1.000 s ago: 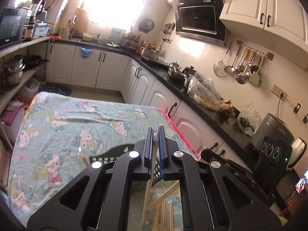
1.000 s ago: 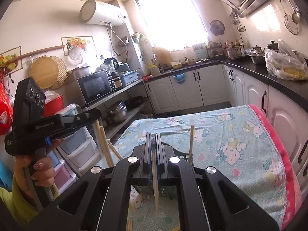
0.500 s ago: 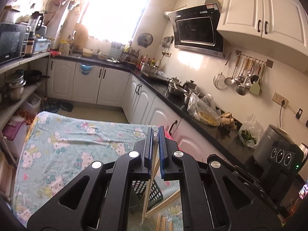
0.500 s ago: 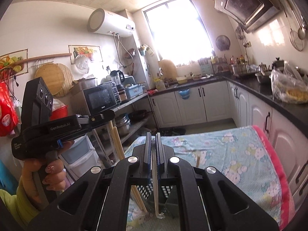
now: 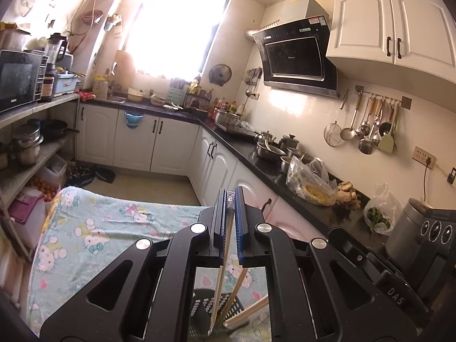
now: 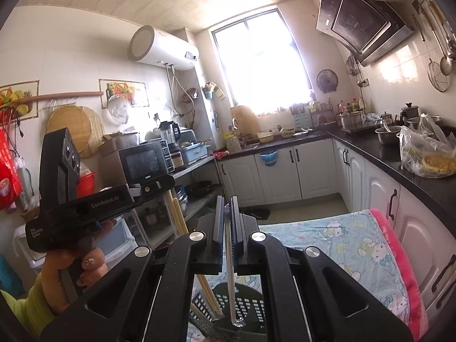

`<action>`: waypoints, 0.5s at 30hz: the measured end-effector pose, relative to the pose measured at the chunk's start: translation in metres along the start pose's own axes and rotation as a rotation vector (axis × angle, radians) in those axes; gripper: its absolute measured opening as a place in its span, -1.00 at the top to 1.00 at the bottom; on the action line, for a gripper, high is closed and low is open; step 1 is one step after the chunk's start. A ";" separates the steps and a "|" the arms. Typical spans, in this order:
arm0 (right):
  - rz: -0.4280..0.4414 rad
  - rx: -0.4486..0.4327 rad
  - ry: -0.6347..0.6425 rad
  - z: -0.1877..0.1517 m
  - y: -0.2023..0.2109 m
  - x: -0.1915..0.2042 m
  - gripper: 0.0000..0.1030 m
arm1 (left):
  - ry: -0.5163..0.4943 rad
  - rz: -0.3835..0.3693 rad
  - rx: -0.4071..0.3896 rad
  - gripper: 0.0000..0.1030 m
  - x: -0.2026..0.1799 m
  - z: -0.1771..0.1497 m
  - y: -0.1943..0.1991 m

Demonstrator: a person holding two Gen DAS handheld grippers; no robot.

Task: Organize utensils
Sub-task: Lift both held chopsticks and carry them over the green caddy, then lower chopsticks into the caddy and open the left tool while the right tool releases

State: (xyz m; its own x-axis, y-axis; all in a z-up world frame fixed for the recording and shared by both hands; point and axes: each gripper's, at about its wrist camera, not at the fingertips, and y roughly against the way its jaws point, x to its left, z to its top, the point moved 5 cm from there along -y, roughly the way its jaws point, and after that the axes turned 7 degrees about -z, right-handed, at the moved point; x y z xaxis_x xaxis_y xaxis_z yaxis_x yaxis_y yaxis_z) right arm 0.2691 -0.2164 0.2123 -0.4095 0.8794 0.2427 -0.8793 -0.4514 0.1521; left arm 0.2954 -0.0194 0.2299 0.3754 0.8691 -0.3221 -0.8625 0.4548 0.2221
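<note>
- Sunlit kitchen, with white cabinets, a dark counter and a range hood along one wall; below the cameras stands a desk under a cartoon-print cloth.
- Left tongs are nearly closed on a pale chopstick wrapped in clear plastic; it hangs steeply down from the pads, which suits lowering it end-first into a holder.
- Right tongs are closed as well, pinching a slim clear-wrapped stick that points almost straight down, its lower end just above a dark perforated basket.
- That basket sits on the desk directly under both tools, so it is probably where the utensils are being gathered.
- More wooden chopsticks lean against the basket; whether they stand inside it or rest on its rim cannot be told.
- From the right wrist view, the other tool is seen side-on, gripped by a hand, with two chopsticks hanging below its tip.
- Judging by the angles, both tools are held high so the long sticks clear the basket rim.
- Hidden: most of the basket, masked by the tool bodies, so its contents and any compartments are unclear.
- Wrapper ends are blurred, so I cannot say whether each wrapper holds one stick or a pair.
- Window glare washes out the far counter.
</note>
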 end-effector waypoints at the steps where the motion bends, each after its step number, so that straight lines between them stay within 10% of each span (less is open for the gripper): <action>1: -0.001 -0.004 -0.003 0.001 -0.002 -0.001 0.91 | 0.000 0.004 -0.005 0.94 0.002 0.000 -0.002; 15: -0.064 0.043 -0.005 -0.027 -0.034 -0.017 0.91 | 0.031 0.041 0.011 0.94 0.034 -0.033 -0.028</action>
State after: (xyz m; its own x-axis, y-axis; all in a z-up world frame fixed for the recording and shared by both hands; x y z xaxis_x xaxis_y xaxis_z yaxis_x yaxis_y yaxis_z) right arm 0.2989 -0.2119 0.1771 -0.3516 0.9059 0.2362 -0.8922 -0.4006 0.2085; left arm 0.3207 -0.0095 0.1822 0.3285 0.8807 -0.3412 -0.8730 0.4210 0.2461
